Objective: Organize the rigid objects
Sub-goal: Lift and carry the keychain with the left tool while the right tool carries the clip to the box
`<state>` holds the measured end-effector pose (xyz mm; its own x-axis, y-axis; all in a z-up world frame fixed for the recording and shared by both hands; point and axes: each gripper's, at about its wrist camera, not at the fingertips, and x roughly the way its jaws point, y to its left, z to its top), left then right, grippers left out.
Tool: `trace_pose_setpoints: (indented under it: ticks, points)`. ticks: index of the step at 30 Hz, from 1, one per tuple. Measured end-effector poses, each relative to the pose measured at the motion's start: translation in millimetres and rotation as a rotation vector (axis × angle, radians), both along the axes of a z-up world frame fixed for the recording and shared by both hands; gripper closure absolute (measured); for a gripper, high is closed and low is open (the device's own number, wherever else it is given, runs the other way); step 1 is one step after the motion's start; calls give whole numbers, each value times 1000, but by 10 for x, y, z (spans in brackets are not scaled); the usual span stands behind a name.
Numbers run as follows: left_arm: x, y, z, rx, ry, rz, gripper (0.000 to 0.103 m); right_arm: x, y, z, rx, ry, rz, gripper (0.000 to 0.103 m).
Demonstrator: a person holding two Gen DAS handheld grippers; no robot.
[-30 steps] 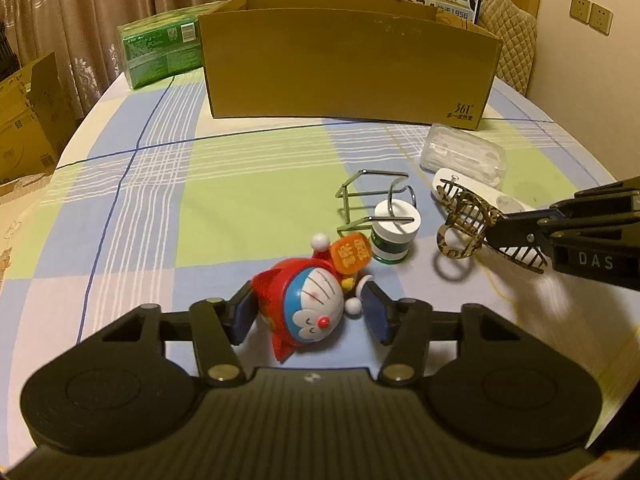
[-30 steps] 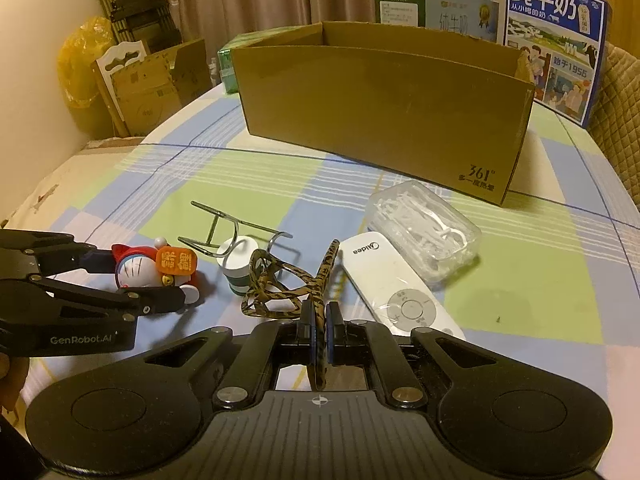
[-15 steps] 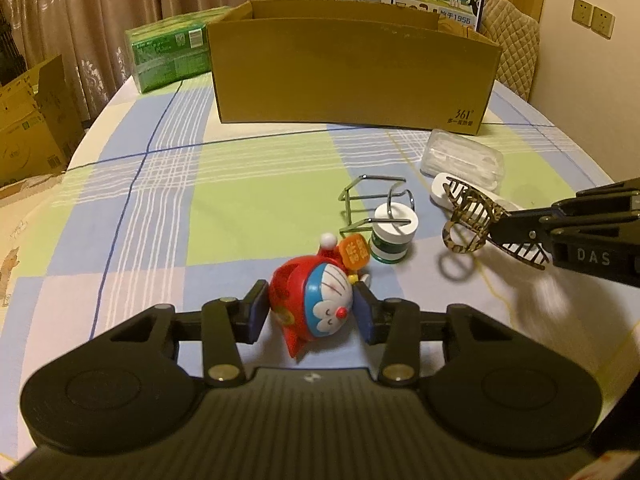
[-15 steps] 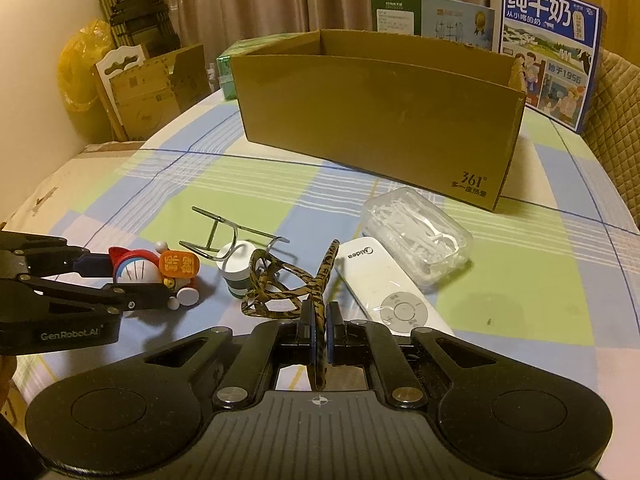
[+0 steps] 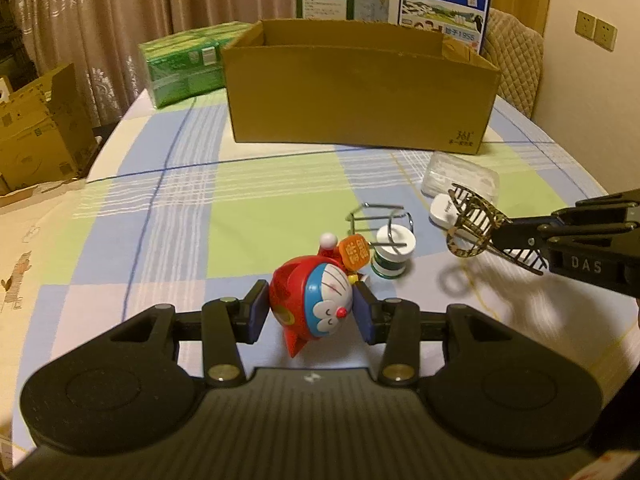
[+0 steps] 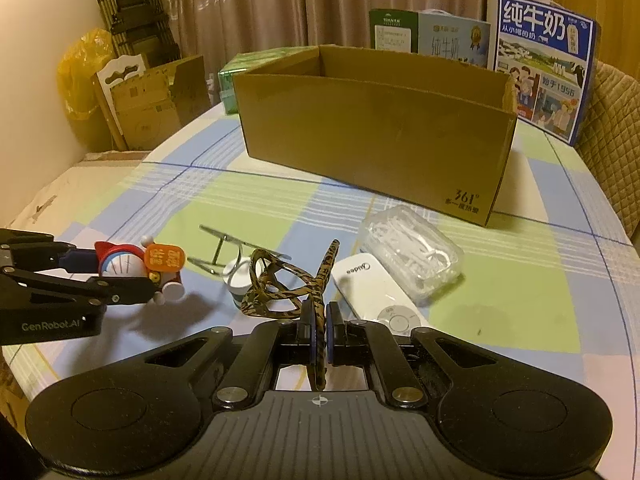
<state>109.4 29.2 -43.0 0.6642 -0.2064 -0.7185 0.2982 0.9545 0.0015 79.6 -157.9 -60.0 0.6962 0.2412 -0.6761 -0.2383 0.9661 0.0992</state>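
- My left gripper [image 5: 311,311] is clamped on the red and blue cat figurine [image 5: 311,305], one pad on each flank, and the toy looks lifted just clear of the surface [image 5: 248,216].
- My right gripper [image 6: 319,330] is pinched tight on the leopard-print hair claw [image 6: 280,286], held edge-on between the pads and raised off the cloth.
- As I judge it, the pick-up step is done for both hands and the carry to the cardboard box [image 5: 360,92] comes next: both loads must rise above its near wall before I let go inside.
- Just beyond the figurine stand the small white-capped jar [image 5: 394,250] and the wire frame [image 5: 378,216], which touches or overlaps it; I should pass over them without clipping either.
- The white remote [image 6: 378,294] and the clear plastic case [image 6: 410,254] lie past the hair claw, close together, not yet handled.
- The right wrist view shows the remote whole; the left view shows only its end behind the hair claw.
- Only the left view shows the figurine's face and both pads pressing it; the right view shows it from the side.
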Motion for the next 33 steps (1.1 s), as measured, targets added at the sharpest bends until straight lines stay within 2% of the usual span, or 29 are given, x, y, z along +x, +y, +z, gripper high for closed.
trace_pose_setpoints:
  ticks: [11,17,23,29,33]
  points:
    - [-19,89,235,5,-26,14,64,-35,-113,162,2,-18,-32,102]
    - [101,52,420,7,-38,12,64,62,-176,355,15,-36,-38,102]
    - [352,-62,626,22,-65,-19,64,299,-232,660,53,-72,-48,102]
    - [751,-179,855,4,-100,-46,64,638,-336,990,86,-106,-74,102]
    - [1041,-253,1007,-8,-121,-65,64,927,-398,1157,64,-129,-88,102]
